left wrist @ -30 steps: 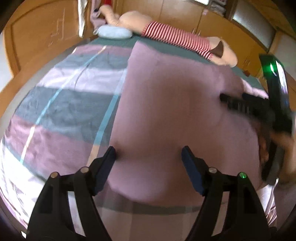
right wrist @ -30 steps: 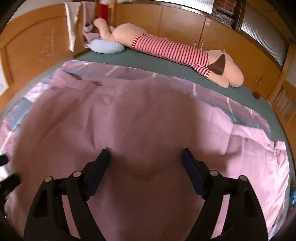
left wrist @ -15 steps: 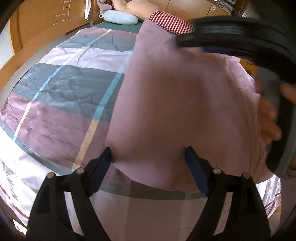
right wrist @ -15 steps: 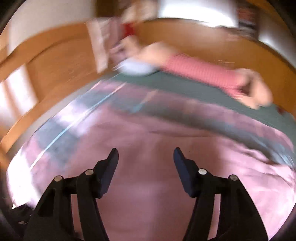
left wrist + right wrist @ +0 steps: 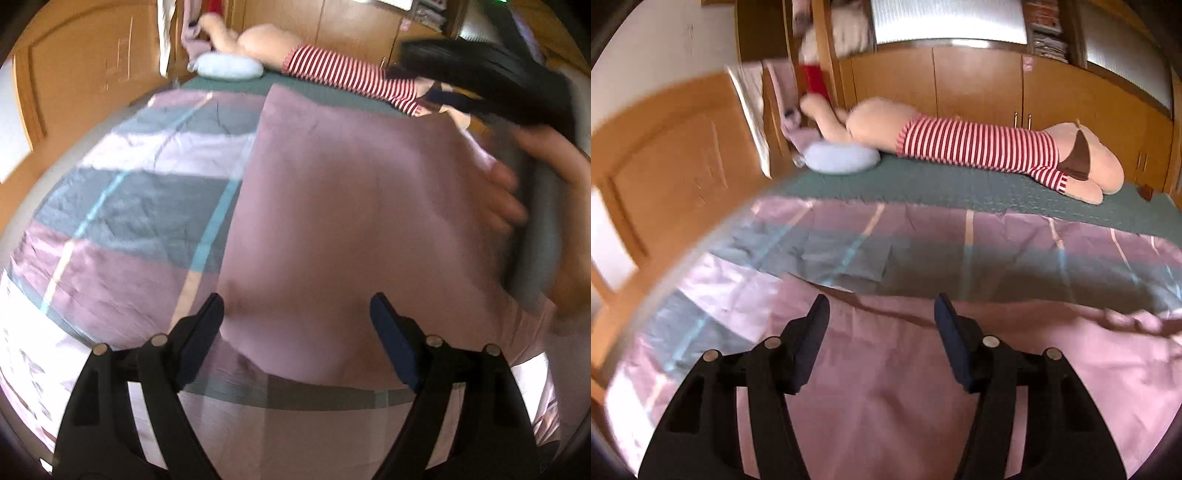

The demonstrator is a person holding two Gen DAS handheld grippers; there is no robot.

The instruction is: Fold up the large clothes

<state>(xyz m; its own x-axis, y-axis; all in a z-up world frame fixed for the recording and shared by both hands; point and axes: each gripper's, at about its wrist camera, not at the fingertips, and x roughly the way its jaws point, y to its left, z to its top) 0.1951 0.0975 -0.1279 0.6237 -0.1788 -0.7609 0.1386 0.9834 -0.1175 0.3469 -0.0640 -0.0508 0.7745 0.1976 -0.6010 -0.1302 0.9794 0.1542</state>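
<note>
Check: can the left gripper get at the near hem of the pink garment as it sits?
Probably yes. The left gripper hangs open right over the pink garment, with the hem lying flat on the quilt between its fingers. Nothing blocks it.

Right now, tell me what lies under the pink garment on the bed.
The pink garment lies on a striped quilt, which shows along its left and near edges. How the quilt looks beneath the garment is covered.
</note>
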